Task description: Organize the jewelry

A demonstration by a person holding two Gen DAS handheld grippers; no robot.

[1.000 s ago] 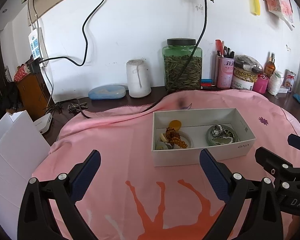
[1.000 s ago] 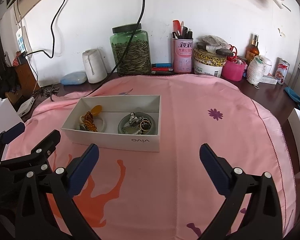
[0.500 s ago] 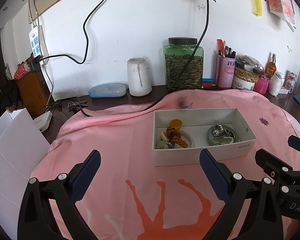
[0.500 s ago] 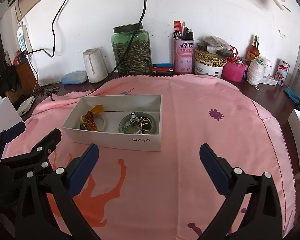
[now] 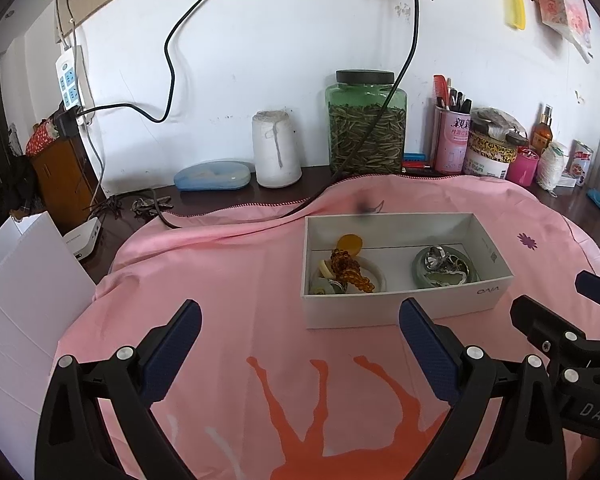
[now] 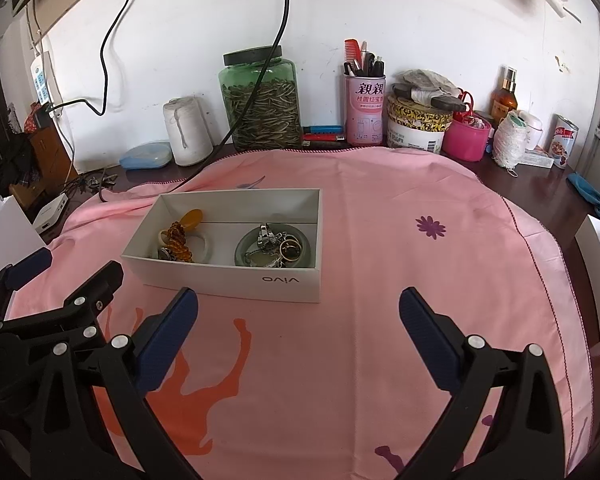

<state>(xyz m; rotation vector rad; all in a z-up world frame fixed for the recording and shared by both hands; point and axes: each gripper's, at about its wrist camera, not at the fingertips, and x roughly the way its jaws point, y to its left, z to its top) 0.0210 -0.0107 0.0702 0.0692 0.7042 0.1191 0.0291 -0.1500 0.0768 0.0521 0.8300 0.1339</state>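
The jewelry sits in a white box (image 6: 236,276) on the pink cloth (image 6: 380,320), ahead of both our grippers. From our right gripper (image 6: 298,332) the box lies ahead and to the left, its near wall just beyond the left fingertip; from our left gripper (image 5: 300,344) it lies ahead and to the right. Inside, on the side nearer our left gripper, we see an amber bead string (image 5: 350,270) draped over a pale bangle (image 5: 374,276), with an orange disc (image 5: 350,243) behind it. On the side nearer our right gripper, a green bangle (image 6: 246,240) rings a heap of silver rings and chain (image 6: 276,244).

Both grippers are spread wide with nothing between the pads, hovering above the cloth short of the box. In the left view our right gripper shows at the right edge, close alongside.

We judge that either the sorting has not begun or everything is already gathered; the pictures alone do not settle which. If pieces are to come out, the next move calls for one gripper to reach over the near wall, dip in and close on a single item. The tangled silver heap looks hard to separate, while the bead string offers an easier pinch. The light box may slide, so steadying it with the other gripper seems wise.

Beyond the cloth, a green jar (image 6: 262,104) and a pink pen cup (image 6: 364,110) stand on the table against the wall.
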